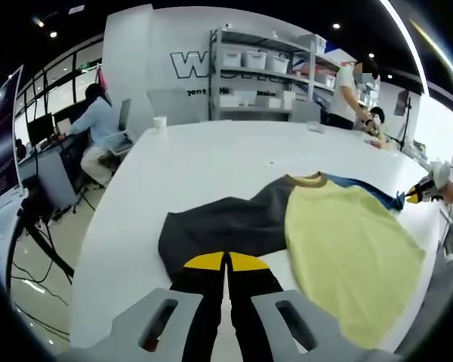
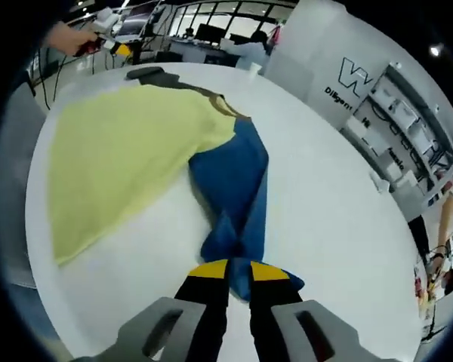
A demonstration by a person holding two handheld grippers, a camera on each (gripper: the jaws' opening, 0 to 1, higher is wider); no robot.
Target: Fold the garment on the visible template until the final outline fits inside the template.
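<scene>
1. Left gripper view, starting at the left edge: a person in a light blue top (image 1: 98, 121) sits at a desk with monitors, well away from the white counter (image 1: 211, 162). A small white cup (image 1: 160, 122) stands near the counter's far end.
2. Moving in, the left claw (image 1: 226, 264) comes up from the bottom with its yellow-tipped jaws squeezed together on the edge of the dark grey sleeve (image 1: 219, 230) of the garment (image 1: 340, 241). That sleeve lies flat on the counter and joins the yellow body at the tan collar (image 1: 311, 179).
3. Further right, the yellow body spreads toward the counter's near-right edge, with the blue sleeve (image 1: 370, 190) running out behind it. At the far right the right claw (image 1: 412, 196) is pinched on the tip of that blue sleeve.
4. Behind the counter there's a metal shelf rack (image 1: 264, 72) with white bins, and another person in a white shirt (image 1: 346, 94) standing beside it.
5. Right gripper view, from the left: the left claw (image 2: 119, 50) sits small at the top left, at the dark sleeve (image 2: 155, 74). The yellow body (image 2: 121, 151) lies flat below it.
6. Center: the blue sleeve (image 2: 238, 196) trails down, bunched and a bit twisted, to the right claw (image 2: 238, 273), whose jaws are closed on its cuff.
7. I can't make out any template marking on the counter (image 2: 340, 188) in either view.
</scene>
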